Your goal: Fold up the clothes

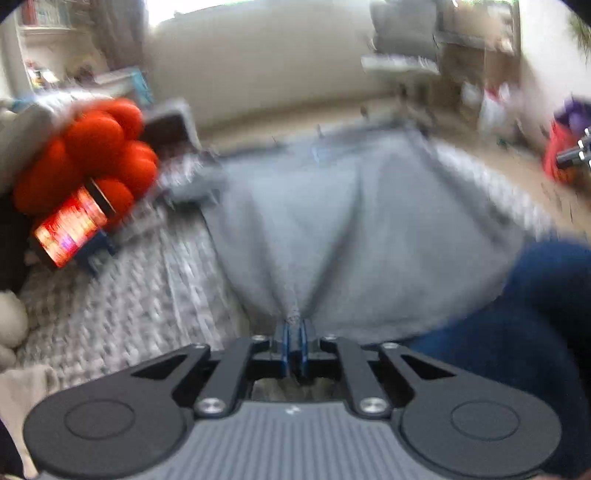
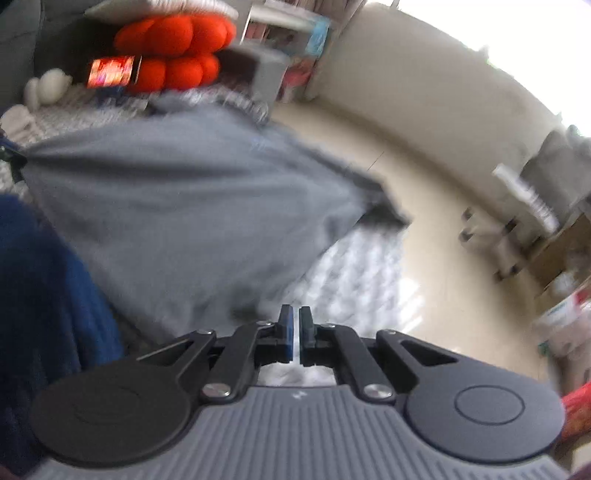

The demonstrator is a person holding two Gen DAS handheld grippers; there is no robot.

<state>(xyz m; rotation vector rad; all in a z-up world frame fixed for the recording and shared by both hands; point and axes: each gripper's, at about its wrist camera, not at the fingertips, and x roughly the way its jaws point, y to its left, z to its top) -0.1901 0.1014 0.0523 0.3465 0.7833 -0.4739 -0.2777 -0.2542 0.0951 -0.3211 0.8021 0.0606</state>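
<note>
The left claw (image 1: 294,334) is clenched on the near edge of a grey cloth (image 1: 369,229). The cloth bunches into a point just between its blue pads, and folds run away from that point like a fan. Directly beyond the claw the grey cloth spreads wide over a grey and white knitted rug (image 1: 122,302), which shows to the left of the claw. To the right of the claw, close by, there is something dark blue (image 1: 535,314); the picture is too blurred to tell what it is. Further to the left of the claw lies an orange bumpy cushion (image 1: 92,155) with a shiny red label on it. Far behind the cloth stands a pale sofa (image 1: 258,66), and at the far right a grey chair (image 1: 406,33).

The right claw (image 2: 295,325) is clenched too, its pads almost touching. The frame does not clearly show any cloth between them; only a thin bright line is there. The grey cloth (image 2: 177,192) lies to the left of this claw and beyond it, with one corner hanging toward the pale floor (image 2: 424,229). Just ahead of the claw is the knitted rug (image 2: 354,266). The dark blue thing (image 2: 44,288) is at the near left. Far beyond the cloth is the orange cushion (image 2: 173,48).
</note>
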